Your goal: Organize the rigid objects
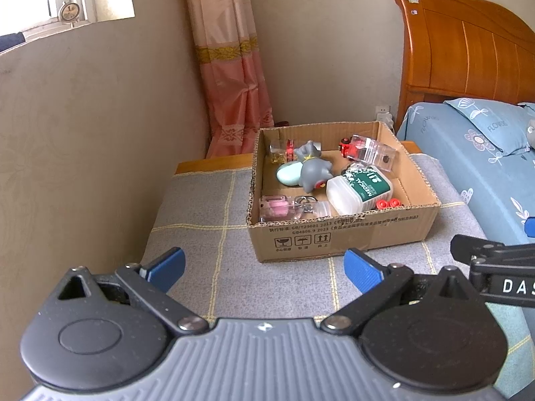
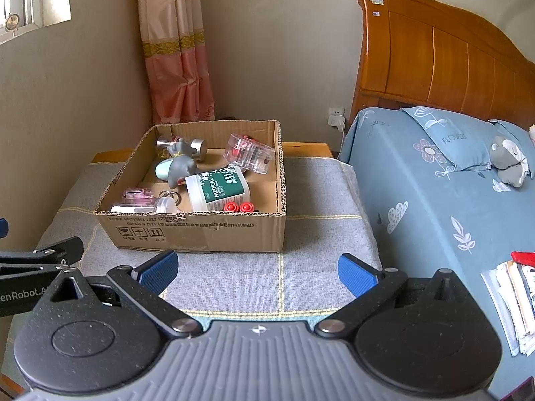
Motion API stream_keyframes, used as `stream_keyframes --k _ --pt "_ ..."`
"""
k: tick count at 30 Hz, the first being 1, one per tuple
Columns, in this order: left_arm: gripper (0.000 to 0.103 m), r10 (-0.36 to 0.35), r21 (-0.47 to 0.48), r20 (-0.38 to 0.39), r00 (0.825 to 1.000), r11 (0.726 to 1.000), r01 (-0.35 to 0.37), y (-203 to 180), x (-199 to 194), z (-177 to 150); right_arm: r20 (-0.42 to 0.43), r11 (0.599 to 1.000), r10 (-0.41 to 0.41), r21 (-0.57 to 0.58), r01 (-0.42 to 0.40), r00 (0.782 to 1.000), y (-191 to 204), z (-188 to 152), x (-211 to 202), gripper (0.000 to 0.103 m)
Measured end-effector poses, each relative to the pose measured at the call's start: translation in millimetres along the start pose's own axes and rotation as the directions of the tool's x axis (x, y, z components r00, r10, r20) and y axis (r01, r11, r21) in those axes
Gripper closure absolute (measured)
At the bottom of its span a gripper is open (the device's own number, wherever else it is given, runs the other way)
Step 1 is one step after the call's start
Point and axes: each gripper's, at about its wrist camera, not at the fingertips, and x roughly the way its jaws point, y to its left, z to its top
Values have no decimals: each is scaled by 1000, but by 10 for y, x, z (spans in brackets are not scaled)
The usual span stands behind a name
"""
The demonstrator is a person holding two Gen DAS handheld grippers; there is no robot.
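left claw (image 1: 264,269) wide, empty | right claw (image 2: 257,267) wide, empty | cardboard box (image 2: 200,230) at 12 o'clock on counter (image 2: 317,234), holding medical bottle (image 2: 217,188), grey figurine (image 2: 180,165), clear case (image 2: 249,153) | progress: counter cloth shows nothing loose; sorting looks nearly done

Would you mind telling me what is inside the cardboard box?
The cardboard box holds a white medical jar, grey figurine, mint oval case, clear case, pink item and two red caps. Anything beneath them is hidden.
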Motion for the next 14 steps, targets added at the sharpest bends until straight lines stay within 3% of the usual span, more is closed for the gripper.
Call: stream_keyframes --k 14 --pt "2 0 -2 2 1000 1000 0 6 -32 -13 2 1000 2 -1 -2 1000 8 0 -13 0"
